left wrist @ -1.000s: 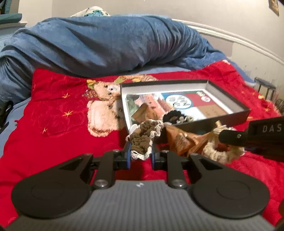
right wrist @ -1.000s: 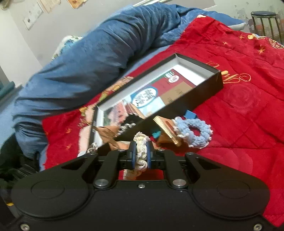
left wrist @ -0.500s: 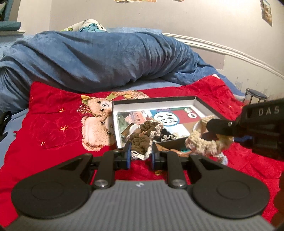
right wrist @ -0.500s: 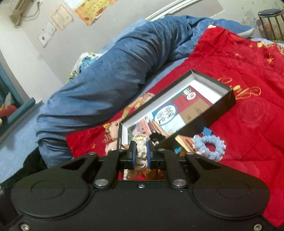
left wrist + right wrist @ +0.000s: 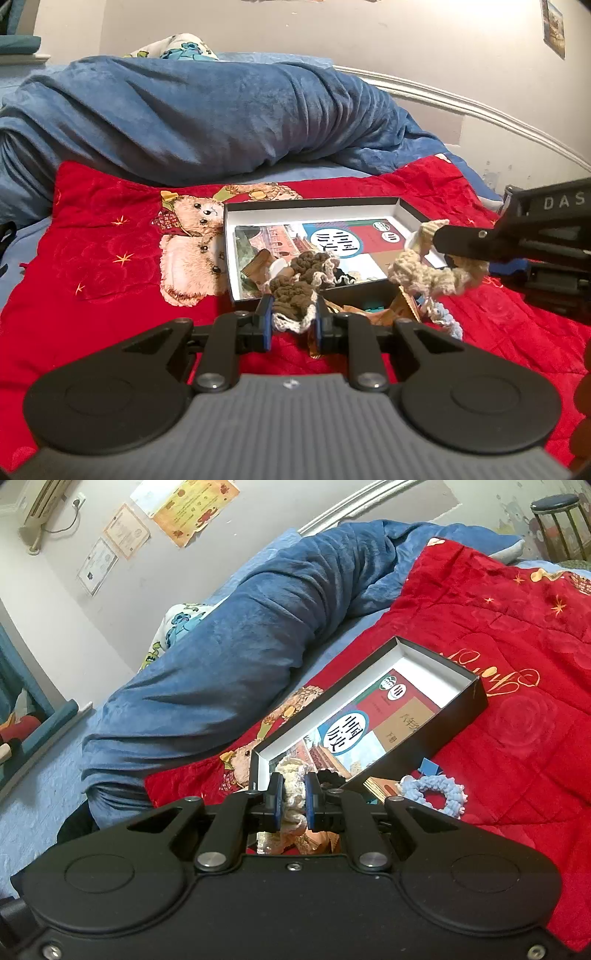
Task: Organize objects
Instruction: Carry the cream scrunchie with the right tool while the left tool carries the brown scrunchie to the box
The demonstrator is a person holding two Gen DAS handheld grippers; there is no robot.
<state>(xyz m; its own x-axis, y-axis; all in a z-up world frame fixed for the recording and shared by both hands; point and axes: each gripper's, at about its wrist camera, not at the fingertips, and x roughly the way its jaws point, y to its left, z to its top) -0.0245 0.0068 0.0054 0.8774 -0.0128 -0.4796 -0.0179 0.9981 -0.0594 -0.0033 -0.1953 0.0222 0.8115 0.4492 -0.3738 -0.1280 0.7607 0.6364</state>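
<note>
A brown crochet scrunchie (image 5: 295, 291), clamped in the left hand-held gripper (image 5: 293, 325), hung before the black box (image 5: 369, 295) on the red quilt (image 5: 110, 266); the right hand-held gripper (image 5: 294, 805) gripped a cream scrunchie (image 5: 428, 273) over the box's edge.

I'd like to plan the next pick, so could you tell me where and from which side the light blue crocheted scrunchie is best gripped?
Grip the light blue scrunchie across its right-hand band, coming down from above. It lies flat on the red quilt with an open centre, and that side is clear of the black box.
</note>
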